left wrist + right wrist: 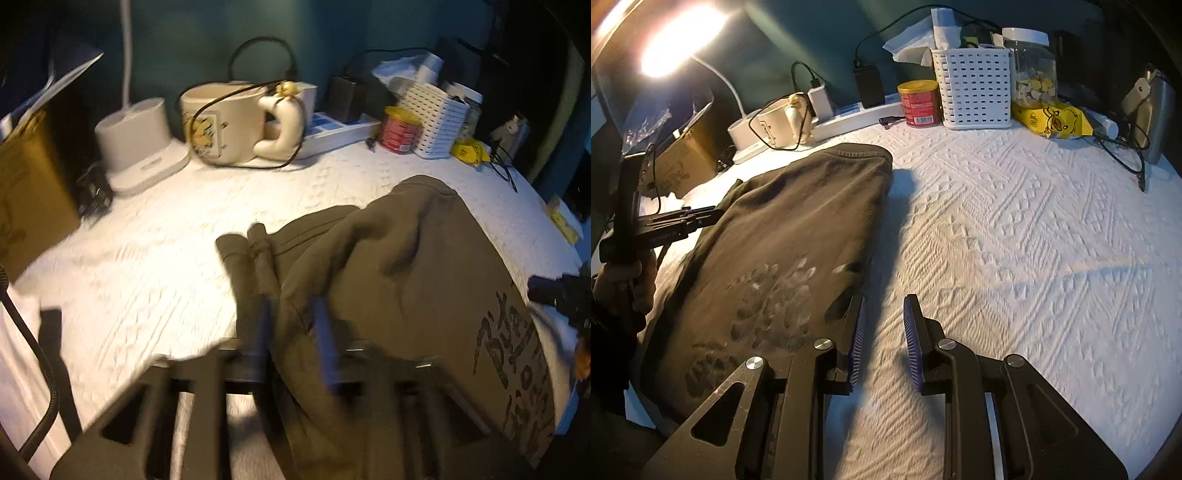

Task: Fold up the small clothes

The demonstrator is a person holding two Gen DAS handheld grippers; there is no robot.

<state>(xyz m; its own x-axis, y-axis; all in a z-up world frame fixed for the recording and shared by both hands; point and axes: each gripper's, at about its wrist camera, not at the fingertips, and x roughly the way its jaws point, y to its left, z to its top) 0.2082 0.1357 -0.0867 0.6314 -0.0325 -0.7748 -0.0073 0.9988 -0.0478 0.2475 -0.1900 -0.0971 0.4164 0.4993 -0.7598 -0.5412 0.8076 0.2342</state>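
An olive-brown garment [783, 236] with a dark print lies on the white textured cover [1015, 240], bunched and partly folded over in the left wrist view [406, 266]. My left gripper [291, 314] is blurred, and a fold of the garment's edge runs between its fingers. In the right wrist view the left gripper [713, 216] looks pinched on the garment's left edge, with a hand below it. My right gripper [884, 306] stands open with blue pads just right of the garment, above the bare cover, holding nothing.
Along the back stand a lamp base [140, 147], a cream mug [221, 122] with a cable over it, a power strip [857, 114], a red can [919, 103], a white basket [975, 88], a jar [1030, 66] and a yellow packet [1052, 120]. A cardboard box [29, 184] is at the left.
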